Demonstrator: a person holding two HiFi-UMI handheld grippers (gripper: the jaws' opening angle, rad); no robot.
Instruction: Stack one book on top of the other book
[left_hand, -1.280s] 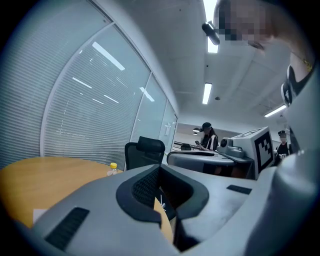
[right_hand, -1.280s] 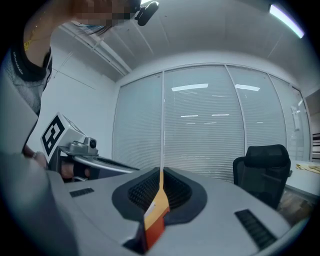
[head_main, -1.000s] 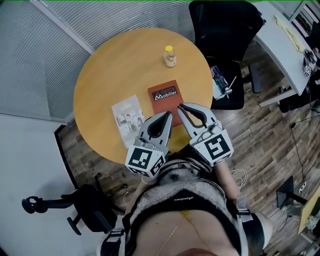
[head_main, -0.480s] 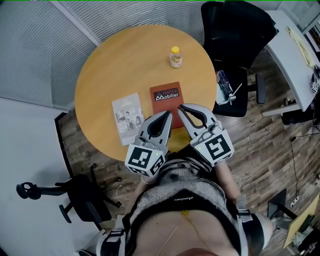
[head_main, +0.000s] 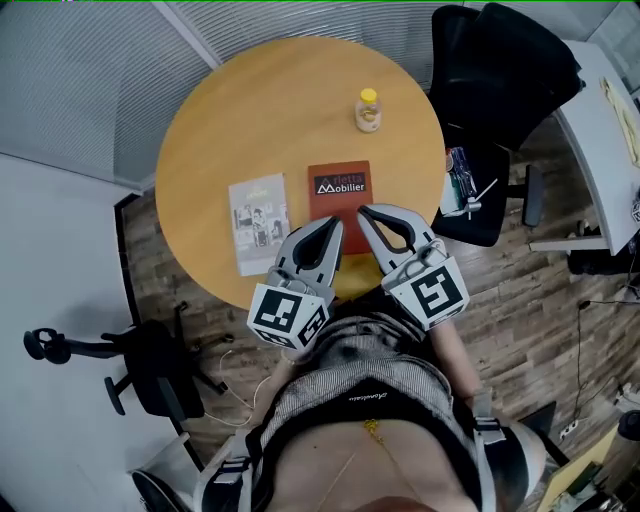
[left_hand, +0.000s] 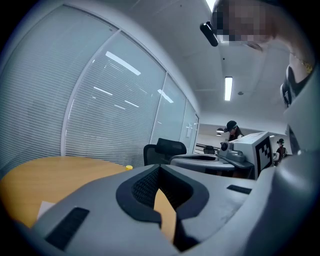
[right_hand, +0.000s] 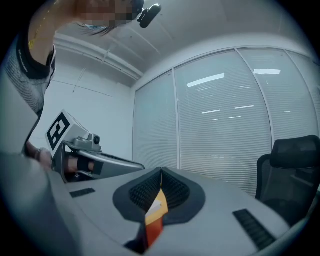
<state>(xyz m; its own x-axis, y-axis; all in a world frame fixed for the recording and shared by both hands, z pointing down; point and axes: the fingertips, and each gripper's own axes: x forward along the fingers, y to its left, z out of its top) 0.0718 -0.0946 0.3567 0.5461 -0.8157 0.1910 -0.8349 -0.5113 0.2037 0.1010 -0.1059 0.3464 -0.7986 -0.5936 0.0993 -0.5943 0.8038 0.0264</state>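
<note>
Left tongs and right tongs I hold pressed together, empty, over the tabletop's near edge, red book just beyond them, white book beside it, apart.

Both grippers are out in front of my chest, side by side, pointing fwd and approx level. L gripper: jaws fully together, tips meeting, nothing btwn the pads. R gripper: same, jaws closed tip to tip, empty. The two noses angle in twd each other, tips near but apart, so the pair makes a narrow V. Marker cubes sit at the rear ends; L cube is a bit lower in head view than R cube. My R forearm shows bare behind its cube. Of my L hand only a sliver shows under its cube.
</note>
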